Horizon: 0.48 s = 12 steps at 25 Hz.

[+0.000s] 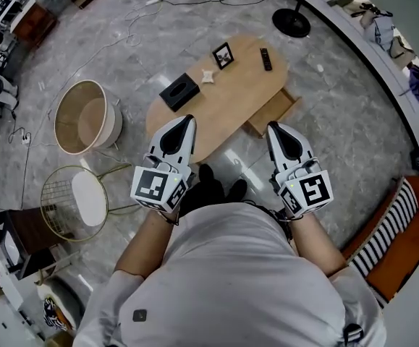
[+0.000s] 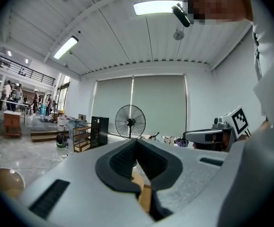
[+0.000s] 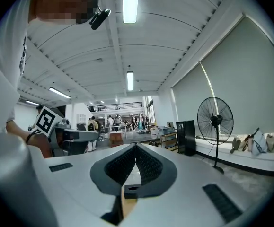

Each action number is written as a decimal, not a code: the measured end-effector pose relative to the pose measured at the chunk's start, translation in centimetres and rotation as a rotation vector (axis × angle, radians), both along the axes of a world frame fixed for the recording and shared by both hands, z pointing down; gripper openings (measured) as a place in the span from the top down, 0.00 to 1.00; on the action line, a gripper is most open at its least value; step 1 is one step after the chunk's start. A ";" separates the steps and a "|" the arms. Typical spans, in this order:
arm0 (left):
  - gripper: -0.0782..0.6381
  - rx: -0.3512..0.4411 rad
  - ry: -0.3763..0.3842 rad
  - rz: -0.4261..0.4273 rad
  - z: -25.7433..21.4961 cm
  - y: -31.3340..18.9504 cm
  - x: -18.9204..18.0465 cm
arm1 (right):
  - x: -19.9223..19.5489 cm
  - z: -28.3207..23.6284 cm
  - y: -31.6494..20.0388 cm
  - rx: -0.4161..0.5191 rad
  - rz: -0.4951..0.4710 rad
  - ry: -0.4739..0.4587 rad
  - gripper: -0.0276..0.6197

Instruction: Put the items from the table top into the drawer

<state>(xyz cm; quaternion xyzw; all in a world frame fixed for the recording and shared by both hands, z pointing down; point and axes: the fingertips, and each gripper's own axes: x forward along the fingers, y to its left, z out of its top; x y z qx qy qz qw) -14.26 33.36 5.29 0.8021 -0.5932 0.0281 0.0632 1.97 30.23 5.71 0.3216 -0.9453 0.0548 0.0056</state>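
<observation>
Observed: the person stands just short of the oval wooden counter (image 1: 231, 96), with both tools held out level in front of the body and neither over the counter top yet. The left gripper (image 1: 184, 125) has its fingers (image 2: 120, 162) closed together with nothing between them. The right gripper (image 1: 276, 130) is in the same condition, its fingers (image 3: 151, 167) meeting at the tips and carrying nothing. All four task items lie on the counter, well apart from both tools: a black box (image 1: 179, 91) at the near left, a small white object (image 1: 208, 76) just beyond it, a framed picture (image 1: 223, 55) standing further back, and a remote control (image 1: 265, 58) at the far right. The drawer (image 1: 273, 112) stands pulled out on the counter's right side, ahead of the right gripper; as far as can be made out, nothing is in it. Assessment: the step in hand is the approach, and no item has been transferred. The next move calls for one tool to part its fingers, reach over the counter and close on a first item. The black box is nearest the left tool, while the remote lies on the right tool's side, closer to the drawer.
</observation>
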 end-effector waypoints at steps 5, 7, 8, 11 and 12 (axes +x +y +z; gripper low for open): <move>0.88 0.006 0.006 0.009 0.3 -1.7 -0.8 | -1.5 0.5 -1.5 -0.011 -0.004 0.012 0.92; 0.88 0.010 0.006 0.014 0.2 -2.5 -1.4 | -2.3 0.4 -2.0 -0.011 -0.008 0.019 0.92; 0.88 0.014 0.007 0.015 0.2 -2.9 -1.8 | -2.8 0.4 -2.4 -0.007 -0.012 0.025 0.92; 0.88 0.012 0.016 0.014 0.5 -3.9 -3.5 | -4.6 0.7 -3.9 -0.014 -0.014 0.034 0.92; 0.88 0.010 0.018 0.015 0.6 -4.1 -4.1 | -5.2 0.7 -4.3 -0.017 -0.010 0.033 0.92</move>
